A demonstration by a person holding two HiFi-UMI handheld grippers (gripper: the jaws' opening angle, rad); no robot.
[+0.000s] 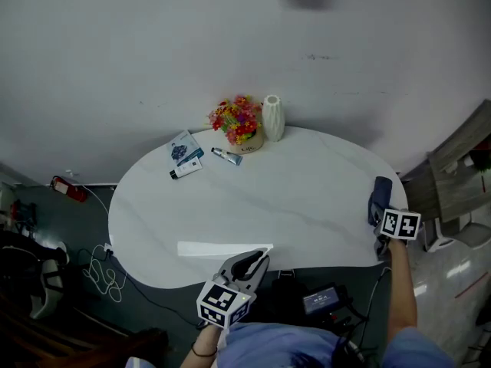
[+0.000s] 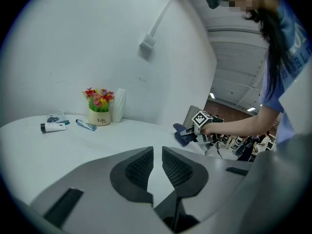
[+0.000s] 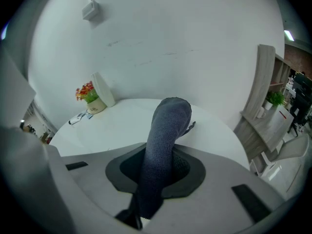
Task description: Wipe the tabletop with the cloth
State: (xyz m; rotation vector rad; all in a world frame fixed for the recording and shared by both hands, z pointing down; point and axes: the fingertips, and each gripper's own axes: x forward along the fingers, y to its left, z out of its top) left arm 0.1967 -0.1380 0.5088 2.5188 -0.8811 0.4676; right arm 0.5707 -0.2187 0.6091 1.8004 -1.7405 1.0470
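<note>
Dark blue knitted cloth [image 3: 163, 145] stands pinched between the jaws of the right gripper [image 3: 158, 168]; the jaws are closed on its lower part, and the rest rises out of them in a thick fold whose rounded top bends over toward the table. Seen from the head, this cloth sits at the right-hand rim of the white oval tabletop [image 1: 307, 198], just ahead of the right gripper's marker cube; in the left gripper view its lower edge seems to lie on the surface, though contact cannot be made sure.

At the near edge of the tabletop, well apart from the cloth, is the left gripper [image 2: 157, 152]; its two ribbed pads are parted by only a narrow slit, with bare white table showing through and nothing held between them.

Along the far edge, by the wall, stands a small pot of red and yellow flowers [image 1: 239, 125]; a white ribbed vase [image 1: 272, 117] is just beside it on the right; a small tube [image 1: 227, 156] lies in front of the pot; to the left lie a printed leaflet [image 1: 182, 150] and a white tube with a dark cap [image 1: 186, 170], close together.

White cables [image 1: 103, 271] trail on the dark floor at the left.
</note>
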